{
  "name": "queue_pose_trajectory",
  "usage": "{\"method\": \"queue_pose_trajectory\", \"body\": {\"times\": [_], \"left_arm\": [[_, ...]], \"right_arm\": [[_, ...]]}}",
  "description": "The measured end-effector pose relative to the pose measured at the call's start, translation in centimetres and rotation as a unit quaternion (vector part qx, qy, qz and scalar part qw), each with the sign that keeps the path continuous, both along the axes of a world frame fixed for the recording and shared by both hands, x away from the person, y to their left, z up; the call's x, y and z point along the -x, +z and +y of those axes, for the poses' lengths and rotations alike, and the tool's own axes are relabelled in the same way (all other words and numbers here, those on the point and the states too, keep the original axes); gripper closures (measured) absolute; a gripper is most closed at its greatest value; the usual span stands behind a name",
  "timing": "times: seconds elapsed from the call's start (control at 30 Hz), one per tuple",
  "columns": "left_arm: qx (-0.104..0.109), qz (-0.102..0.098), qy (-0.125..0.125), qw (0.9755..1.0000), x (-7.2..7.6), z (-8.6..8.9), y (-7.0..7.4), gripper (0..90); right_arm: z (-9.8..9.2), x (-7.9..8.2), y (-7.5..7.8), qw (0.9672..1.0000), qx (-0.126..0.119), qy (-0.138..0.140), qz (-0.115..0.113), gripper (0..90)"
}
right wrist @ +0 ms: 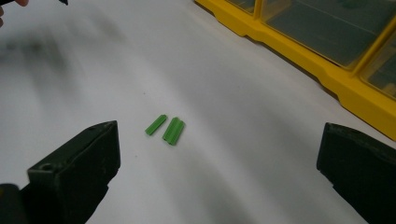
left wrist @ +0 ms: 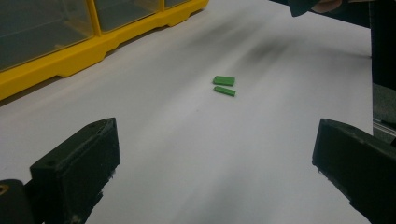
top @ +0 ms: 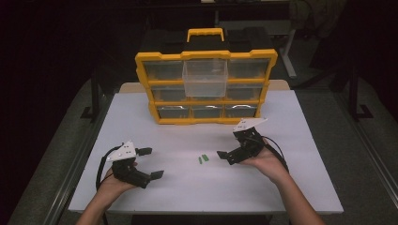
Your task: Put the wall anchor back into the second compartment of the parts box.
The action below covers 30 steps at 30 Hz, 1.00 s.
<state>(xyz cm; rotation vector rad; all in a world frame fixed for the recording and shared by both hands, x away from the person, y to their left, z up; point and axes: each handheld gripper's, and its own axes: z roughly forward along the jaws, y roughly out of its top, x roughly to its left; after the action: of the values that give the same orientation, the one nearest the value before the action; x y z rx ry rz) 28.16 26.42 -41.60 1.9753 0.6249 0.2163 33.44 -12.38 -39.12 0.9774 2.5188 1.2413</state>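
Two small green pieces (top: 203, 159) lie side by side on the white table (top: 281, 187), between my two grippers. In the left gripper view they are a flat block (left wrist: 224, 80) and a thin strip (left wrist: 224, 91), well ahead of the jaws. The right gripper view has the strip (right wrist: 155, 124) and the ridged block (right wrist: 173, 130) just ahead, left of centre. My left gripper (top: 151, 162) is open and empty, left of the pieces. Just right of them, my right gripper (top: 228, 144) is open and empty too.
A yellow drawer organizer (top: 206, 55) with a handle stands at the table's back. One clear drawer (top: 205, 77) sticks out from its upper middle. Its yellow base (left wrist: 70, 56) (right wrist: 327, 74) borders both gripper views. Dark floor surrounds the table.
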Motion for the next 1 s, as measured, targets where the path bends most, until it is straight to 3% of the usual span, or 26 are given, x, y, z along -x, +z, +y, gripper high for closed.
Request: {"method": "queue_pose_trajectory", "body": {"times": [0.67, 1.0], "left_arm": [[0.004, -0.002, 0.0, 1.0, 0.0, 0.0, 0.0, 0.7], [0.004, -0.001, 0.001, 1.0, 0.0, 0.1, -0.1, 0.7]], "right_arm": [[2.6, -2.3, 0.2, 0.9999, -0.003, 0.004, 0.011, 0.0], [3.7, -2.6, -0.3, 0.9995, 0.018, 0.02, 0.017, 4.4]]}}
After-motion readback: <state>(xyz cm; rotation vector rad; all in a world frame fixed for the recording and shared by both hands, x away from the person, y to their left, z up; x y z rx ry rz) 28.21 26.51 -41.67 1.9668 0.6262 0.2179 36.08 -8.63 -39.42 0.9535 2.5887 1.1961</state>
